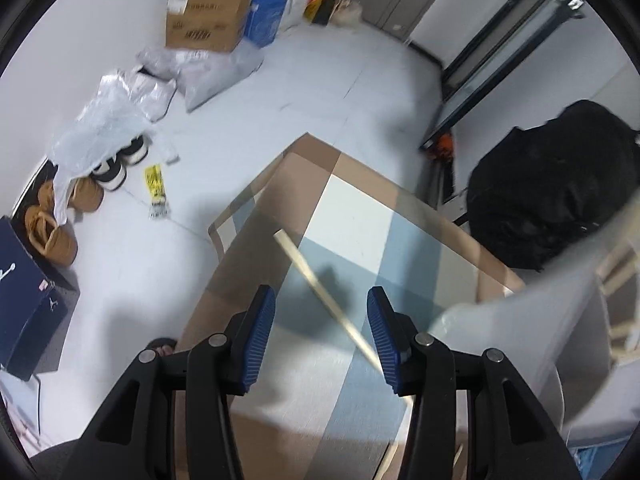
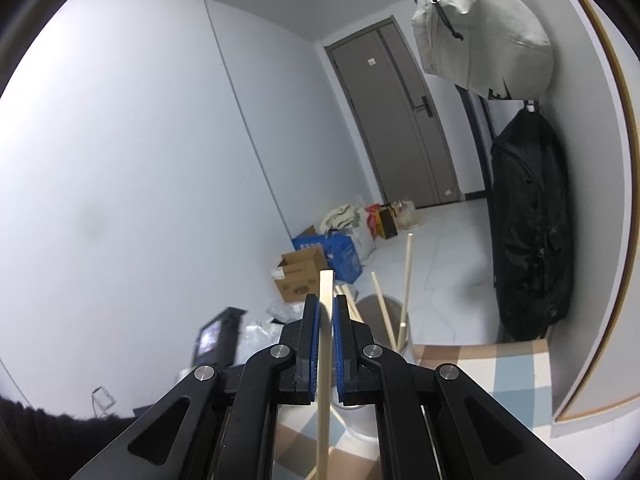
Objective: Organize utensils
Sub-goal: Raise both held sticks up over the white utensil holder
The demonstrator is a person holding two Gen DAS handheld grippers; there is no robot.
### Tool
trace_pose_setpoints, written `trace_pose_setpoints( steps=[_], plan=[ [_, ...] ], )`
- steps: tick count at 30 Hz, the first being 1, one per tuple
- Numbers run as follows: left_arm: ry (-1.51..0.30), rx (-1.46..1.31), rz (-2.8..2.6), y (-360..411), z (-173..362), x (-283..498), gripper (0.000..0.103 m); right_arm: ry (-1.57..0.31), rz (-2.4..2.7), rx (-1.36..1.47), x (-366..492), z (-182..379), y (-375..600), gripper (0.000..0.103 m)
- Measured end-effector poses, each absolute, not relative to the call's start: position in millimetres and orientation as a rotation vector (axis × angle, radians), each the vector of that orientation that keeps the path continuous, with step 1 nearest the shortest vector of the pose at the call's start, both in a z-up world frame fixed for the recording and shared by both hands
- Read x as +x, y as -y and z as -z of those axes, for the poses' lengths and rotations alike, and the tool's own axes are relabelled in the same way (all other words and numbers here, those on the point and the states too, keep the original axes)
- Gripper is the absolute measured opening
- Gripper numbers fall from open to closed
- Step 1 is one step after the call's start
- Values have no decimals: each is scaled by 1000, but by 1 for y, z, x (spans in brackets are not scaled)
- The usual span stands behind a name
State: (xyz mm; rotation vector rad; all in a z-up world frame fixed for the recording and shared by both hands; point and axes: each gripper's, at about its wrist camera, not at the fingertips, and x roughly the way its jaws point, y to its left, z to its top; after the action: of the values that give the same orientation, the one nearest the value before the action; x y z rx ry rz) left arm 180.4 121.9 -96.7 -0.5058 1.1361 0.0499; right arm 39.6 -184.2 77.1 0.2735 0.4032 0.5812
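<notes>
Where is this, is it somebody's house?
Probably a home, likely a small room by the entry. Shoes and cardboard boxes sit on the floor, backpacks hang on the wall near a door, and a table with a checked cloth stands in front.

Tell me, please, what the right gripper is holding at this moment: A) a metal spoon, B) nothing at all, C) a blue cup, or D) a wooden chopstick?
D: in the right wrist view the right gripper is shut on a pale wooden chopstick that runs up between its blue pads.
</notes>
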Motion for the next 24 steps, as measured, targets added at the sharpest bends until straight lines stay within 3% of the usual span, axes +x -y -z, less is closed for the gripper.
trace_pose_setpoints(
  steps=[5, 7, 8, 9, 18, 24],
  plan=[
    [-1191, -466, -144, -115, 109, 188, 41, -416, -581, 303, 46, -73, 196, 6],
    [-1189, -425, -168, -111, 110, 187, 27, -414, -578, 313, 48, -74, 200, 6],
    [-1169, -402, -184, -110, 109, 186, 11, -409, -579, 315, 47, -74, 201, 6],
    [-1175, -414, -167, -110, 112, 185, 4, -406, -581, 316, 47, -74, 202, 6],
    [-1135, -435, -82, -121, 110, 164, 0, -403, -585, 315, 42, -74, 202, 6],
    [-1104, -648, -35, -145, 105, 163, 0, -405, -580, 300, 38, -69, 196, 6]
  ],
)
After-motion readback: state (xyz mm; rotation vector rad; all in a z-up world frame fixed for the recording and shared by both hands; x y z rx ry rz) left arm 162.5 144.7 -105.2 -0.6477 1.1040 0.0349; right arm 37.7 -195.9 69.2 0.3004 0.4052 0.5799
